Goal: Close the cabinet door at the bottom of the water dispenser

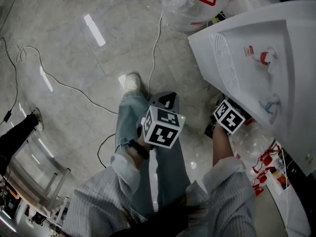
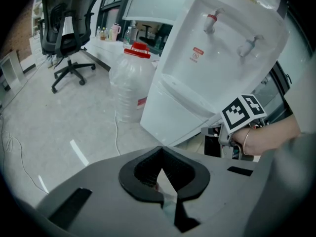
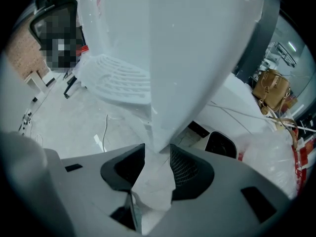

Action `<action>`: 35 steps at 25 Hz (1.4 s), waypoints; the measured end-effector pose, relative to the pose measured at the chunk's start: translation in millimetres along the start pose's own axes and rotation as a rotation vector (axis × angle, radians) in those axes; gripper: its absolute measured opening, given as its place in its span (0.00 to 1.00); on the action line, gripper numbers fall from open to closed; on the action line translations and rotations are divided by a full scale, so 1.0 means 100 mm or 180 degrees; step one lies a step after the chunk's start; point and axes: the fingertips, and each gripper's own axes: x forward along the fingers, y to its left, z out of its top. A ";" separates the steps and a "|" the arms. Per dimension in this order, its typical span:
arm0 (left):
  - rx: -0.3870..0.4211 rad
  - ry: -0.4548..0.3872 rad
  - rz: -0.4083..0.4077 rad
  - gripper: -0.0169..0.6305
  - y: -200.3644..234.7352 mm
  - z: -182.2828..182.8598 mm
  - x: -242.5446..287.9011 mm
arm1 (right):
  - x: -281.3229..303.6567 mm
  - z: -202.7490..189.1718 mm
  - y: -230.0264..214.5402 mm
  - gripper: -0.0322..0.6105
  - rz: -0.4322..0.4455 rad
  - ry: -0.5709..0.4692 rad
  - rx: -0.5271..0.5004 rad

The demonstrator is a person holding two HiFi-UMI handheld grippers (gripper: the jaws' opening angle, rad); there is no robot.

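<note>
The white water dispenser (image 1: 256, 58) stands at the right, its two taps (image 2: 232, 33) facing out. My right gripper (image 3: 157, 151) is low at its base, shut on the edge of the white cabinet door (image 3: 197, 58), which fills the gap between both black pads (image 3: 185, 169). Its marker cube (image 1: 229, 116) shows just under the dispenser's drip tray (image 3: 118, 83). A dark opening (image 2: 213, 144) shows beside that hand. My left gripper (image 2: 160, 152) hangs apart over the floor, holding nothing, with its pad tips meeting; its cube (image 1: 162, 126) sits above the person's jeans.
A large clear water bottle with a red cap (image 2: 131, 83) stands left of the dispenser. Thin cables (image 1: 59, 83) trail over the glossy floor. Plastic bags (image 1: 192, 4) lie behind, another bottle (image 1: 252, 142) at the right. An office chair (image 2: 66, 33) and a brown handbag (image 3: 270, 89) stand farther off.
</note>
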 end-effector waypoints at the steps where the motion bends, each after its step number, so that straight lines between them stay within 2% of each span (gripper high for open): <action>1: 0.0004 -0.0008 0.0002 0.04 0.00 0.03 -0.04 | -0.04 0.00 0.03 0.30 0.0012 0.0011 -0.0007; 8: 0.0077 -0.0118 -0.0067 0.04 0.02 0.30 -0.45 | -0.51 0.14 0.50 0.30 0.0228 -0.0071 -0.0023; 13: 0.0261 -0.0151 -0.0126 0.04 0.17 0.54 -0.89 | -1.09 0.56 1.10 0.29 0.0555 -0.0315 0.0132; 18: 0.0382 -0.0292 -0.0199 0.04 0.27 0.94 -1.58 | -1.98 1.15 1.70 0.25 0.0974 -0.0712 0.0180; 22: 0.0498 -0.0544 -0.0279 0.04 0.22 1.36 -2.27 | -2.90 1.62 2.06 0.24 0.1375 -0.1101 0.0133; 27: 0.0658 -0.1036 -0.0329 0.04 0.18 2.02 -3.05 | -4.10 2.21 2.50 0.23 0.1825 -0.1795 -0.0053; 35: 0.0960 -0.1649 -0.0667 0.04 -0.19 2.44 -4.22 | -5.78 2.39 2.65 0.13 0.2258 -0.2689 -0.0233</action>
